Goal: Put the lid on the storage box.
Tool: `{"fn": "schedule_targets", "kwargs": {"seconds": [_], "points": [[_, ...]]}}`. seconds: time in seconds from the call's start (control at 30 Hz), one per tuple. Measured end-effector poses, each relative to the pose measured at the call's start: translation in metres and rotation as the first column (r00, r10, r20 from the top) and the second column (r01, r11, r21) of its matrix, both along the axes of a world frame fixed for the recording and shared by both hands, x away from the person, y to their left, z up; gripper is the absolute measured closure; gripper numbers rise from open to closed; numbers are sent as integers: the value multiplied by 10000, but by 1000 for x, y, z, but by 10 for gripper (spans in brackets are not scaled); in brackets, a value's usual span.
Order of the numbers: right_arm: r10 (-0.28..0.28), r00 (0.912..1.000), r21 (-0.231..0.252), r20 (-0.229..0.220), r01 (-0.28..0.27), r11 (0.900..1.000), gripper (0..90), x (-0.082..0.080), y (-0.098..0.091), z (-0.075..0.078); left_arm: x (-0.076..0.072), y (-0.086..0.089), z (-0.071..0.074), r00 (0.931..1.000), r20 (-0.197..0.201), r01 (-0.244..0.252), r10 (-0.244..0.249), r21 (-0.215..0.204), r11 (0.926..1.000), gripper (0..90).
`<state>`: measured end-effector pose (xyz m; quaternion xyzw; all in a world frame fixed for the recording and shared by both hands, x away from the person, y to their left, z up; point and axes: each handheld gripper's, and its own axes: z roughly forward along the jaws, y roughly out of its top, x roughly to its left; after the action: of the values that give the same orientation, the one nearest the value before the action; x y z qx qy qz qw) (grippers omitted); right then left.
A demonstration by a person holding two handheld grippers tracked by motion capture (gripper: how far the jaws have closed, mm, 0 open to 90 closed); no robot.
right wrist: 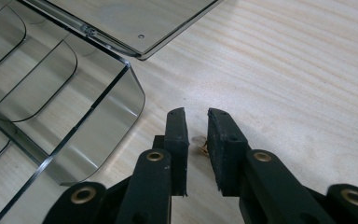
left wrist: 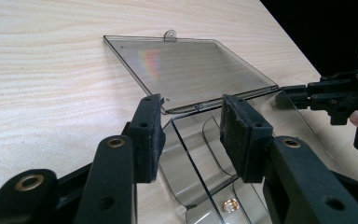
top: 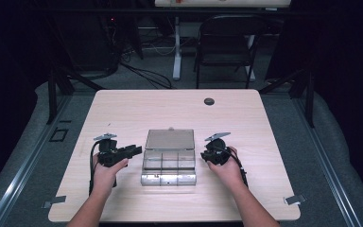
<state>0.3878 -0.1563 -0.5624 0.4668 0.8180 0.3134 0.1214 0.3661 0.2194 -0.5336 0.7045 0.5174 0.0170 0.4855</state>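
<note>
A: What am I looking at in the clear plastic compartment box with its flat lid lying open on the far side?

B: I'm seeing one small brass-coloured ring sitting in a near-left compartment; the other compartments I'm viewing are looking bare.

A: And the grippers?

B: I'm holding the left gripper released, its jaws straddling the box's left wall. On the light wooden table just right of the box, the right gripper is nearly closed around a tiny brass piece; I can't tell whether it's pinching.
</note>
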Motion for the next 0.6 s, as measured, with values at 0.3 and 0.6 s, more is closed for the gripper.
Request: {"fn": "schedule_targets", "kwargs": {"seconds": [0.3, 0.6], "points": [[-56, 10000, -56, -12, 56, 10000, 831, 4, 1, -1, 0, 0, -1, 10000, 2, 41, -41, 50, 10000, 588], [-60, 10000, -94, -33, 60, 9999, 873, 7, 3, 0, 0, 0, -1, 10000, -1, 32, -32, 48, 10000, 588]]}}
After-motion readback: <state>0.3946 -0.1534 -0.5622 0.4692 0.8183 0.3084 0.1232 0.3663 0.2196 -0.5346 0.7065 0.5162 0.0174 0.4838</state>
